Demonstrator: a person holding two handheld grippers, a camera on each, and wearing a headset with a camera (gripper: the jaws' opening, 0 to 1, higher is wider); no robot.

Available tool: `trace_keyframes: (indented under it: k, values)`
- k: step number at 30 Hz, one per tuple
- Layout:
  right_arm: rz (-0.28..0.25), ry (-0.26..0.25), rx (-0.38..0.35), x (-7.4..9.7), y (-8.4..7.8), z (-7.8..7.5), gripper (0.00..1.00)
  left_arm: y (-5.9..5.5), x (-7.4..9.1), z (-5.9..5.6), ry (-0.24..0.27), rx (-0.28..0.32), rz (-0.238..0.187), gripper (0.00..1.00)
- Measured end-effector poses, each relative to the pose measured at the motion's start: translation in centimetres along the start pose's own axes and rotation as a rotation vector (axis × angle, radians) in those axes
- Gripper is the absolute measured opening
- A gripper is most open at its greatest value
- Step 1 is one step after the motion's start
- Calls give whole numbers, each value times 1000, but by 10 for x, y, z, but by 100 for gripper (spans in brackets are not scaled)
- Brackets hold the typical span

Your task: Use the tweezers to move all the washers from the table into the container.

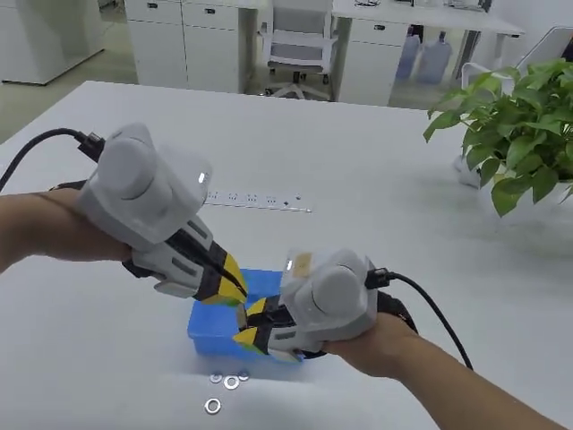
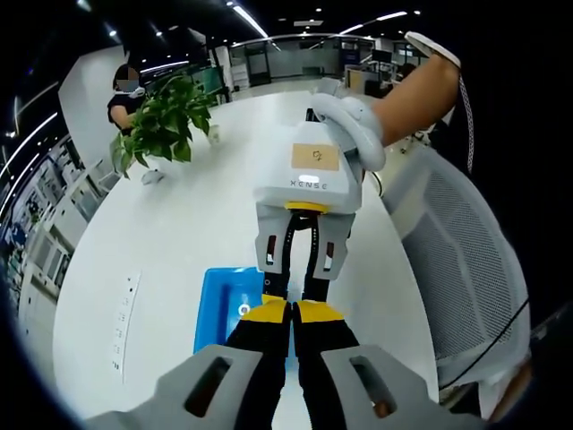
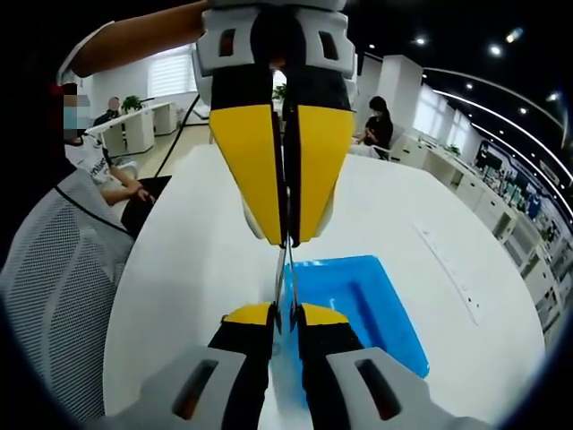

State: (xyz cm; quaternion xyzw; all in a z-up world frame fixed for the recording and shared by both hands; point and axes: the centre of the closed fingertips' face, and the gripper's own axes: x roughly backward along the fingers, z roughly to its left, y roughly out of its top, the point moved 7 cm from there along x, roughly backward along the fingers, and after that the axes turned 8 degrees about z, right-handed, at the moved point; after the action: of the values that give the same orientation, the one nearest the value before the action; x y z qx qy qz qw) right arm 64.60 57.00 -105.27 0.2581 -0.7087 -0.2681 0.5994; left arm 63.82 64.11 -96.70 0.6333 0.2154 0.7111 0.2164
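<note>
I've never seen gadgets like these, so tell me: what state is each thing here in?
Left claw: shut on thin metal tweezers.
Right claw: shut on the same tweezers.
Blue plastic container: open-topped, upright on white table.
Small metal washers: four, lying loose on table beside container.

The left gripper (image 1: 235, 288) and right gripper (image 1: 246, 327), both clamped on the tweezers (image 3: 286, 255), meet tip to tip over the blue container (image 1: 208, 330), blocking its opening. Open table (image 1: 376, 179) lies all around; a power strip (image 1: 255, 201) and plant (image 1: 515, 134) stand well apart.
</note>
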Motion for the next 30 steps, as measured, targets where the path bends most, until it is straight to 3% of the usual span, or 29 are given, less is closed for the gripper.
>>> trace_keyframes:
  k: [14, 30]
  values:
    - [-14, 34, -2, -21, -5, 29, 12, -19, -10, -27, -12, 12, 30, 5]
    - [-4, 89, 2, -41, -15, 50, 12, -42, -21, -45, -28, 58, 38, 5]
